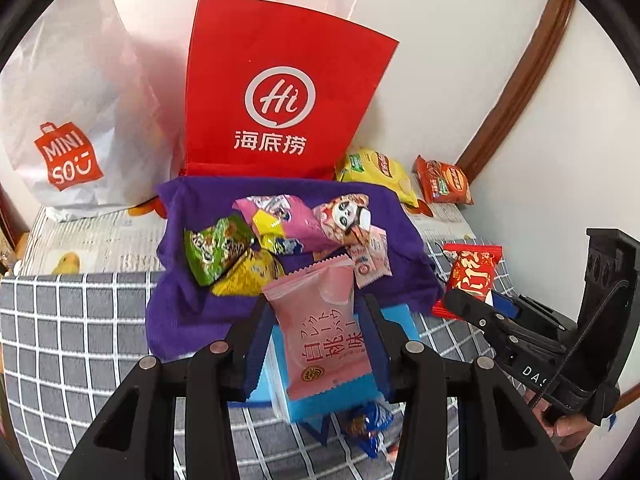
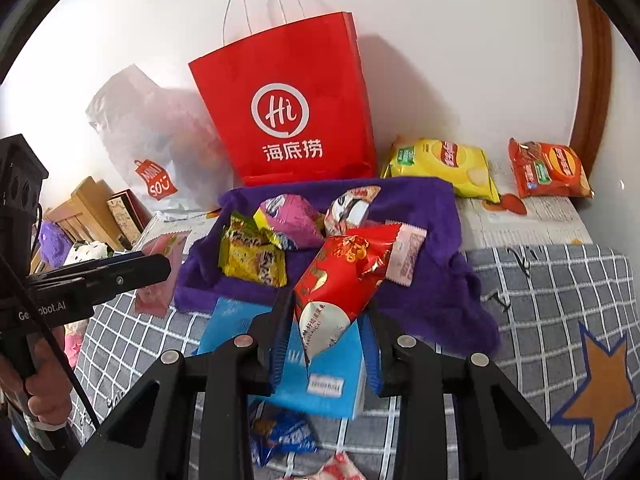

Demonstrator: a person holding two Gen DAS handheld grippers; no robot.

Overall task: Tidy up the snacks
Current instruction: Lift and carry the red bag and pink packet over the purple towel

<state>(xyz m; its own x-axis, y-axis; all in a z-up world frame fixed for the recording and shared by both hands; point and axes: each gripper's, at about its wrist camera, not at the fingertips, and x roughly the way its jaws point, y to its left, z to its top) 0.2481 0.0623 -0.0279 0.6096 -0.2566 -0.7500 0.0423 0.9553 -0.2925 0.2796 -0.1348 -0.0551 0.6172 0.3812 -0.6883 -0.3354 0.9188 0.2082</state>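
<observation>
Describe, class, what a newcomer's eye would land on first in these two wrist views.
The tall red paper bag with a white "Hi" logo stands against the wall, behind a purple towel heaped with small snack packets. In front, the left gripper grips a pink peach-print packet, while the right gripper grips a shiny red foil packet.

Snack packets (image 2: 276,240) lie on a cloth (image 2: 432,280); behind it stands a paper bag (image 2: 288,120), apparently against the wall.
</observation>
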